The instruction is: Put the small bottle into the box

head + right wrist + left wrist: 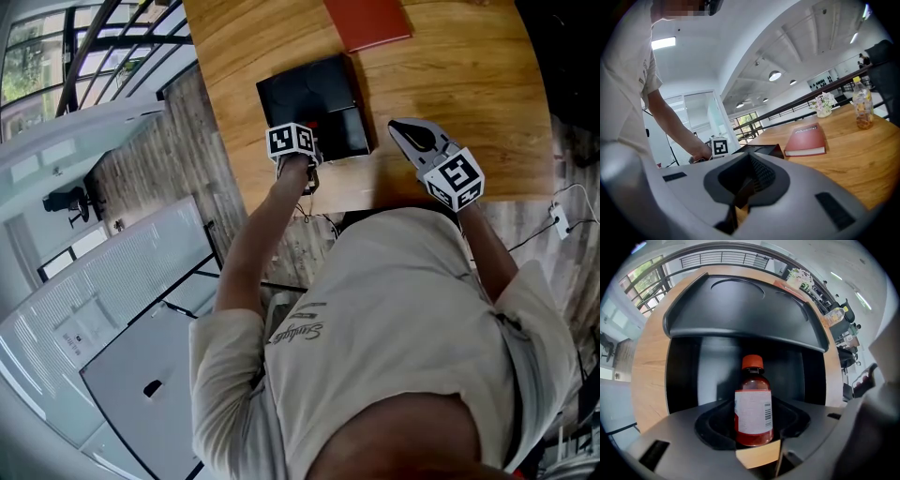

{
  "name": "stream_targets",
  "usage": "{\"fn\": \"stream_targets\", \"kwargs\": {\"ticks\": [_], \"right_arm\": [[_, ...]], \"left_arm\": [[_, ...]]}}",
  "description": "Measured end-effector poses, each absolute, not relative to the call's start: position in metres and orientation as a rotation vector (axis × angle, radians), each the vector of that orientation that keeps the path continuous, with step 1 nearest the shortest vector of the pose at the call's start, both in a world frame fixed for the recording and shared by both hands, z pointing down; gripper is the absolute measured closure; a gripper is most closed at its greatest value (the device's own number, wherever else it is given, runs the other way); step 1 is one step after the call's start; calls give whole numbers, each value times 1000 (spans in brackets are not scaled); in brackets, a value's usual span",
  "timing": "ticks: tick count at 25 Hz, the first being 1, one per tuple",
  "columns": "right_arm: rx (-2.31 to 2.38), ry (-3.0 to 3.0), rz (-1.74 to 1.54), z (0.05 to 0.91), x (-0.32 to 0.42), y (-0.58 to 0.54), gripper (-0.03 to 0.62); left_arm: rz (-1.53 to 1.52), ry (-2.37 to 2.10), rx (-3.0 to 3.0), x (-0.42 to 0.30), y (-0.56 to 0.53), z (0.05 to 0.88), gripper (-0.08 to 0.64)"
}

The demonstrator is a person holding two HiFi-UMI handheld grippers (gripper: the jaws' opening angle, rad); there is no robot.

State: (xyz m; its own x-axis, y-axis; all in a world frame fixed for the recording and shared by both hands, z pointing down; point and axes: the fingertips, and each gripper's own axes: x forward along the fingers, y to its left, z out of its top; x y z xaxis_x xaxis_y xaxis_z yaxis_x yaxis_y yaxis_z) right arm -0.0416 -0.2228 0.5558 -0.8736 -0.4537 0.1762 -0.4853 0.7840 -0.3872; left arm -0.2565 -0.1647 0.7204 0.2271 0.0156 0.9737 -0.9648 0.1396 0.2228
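My left gripper (pixel 753 430) is shut on the small bottle (pixel 753 404), a brown bottle with an orange cap and a white label, held upright. Just beyond it lies the open black box (pixel 715 373), whose raised lid (pixel 740 310) stands behind. In the head view the left gripper (pixel 307 142) hovers at the near edge of the box (pixel 323 98). My right gripper (pixel 406 132) is off to the right of the box over bare wood. Its jaws are shut on nothing in the right gripper view (pixel 744 186).
A red book (pixel 367 21) lies on the wooden table (pixel 469 84) beyond the box. The right gripper view also shows a yellow drink bottle (pixel 862 105) and a flower pot (pixel 823 105) far back. The table's near edge runs just below both grippers.
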Motion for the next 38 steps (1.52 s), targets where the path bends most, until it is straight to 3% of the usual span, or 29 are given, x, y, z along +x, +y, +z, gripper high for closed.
{"fn": "stream_targets", "kwargs": {"ticks": [19,38], "right_arm": [[779,-2881,637,553,-32,-208,599],[697,-2906,510,524,-78,-187,598]], "left_arm": [[991,-1104,1194,-254,-164,721,336],[703,-1123,1359,-274,-169,677,336]]}}
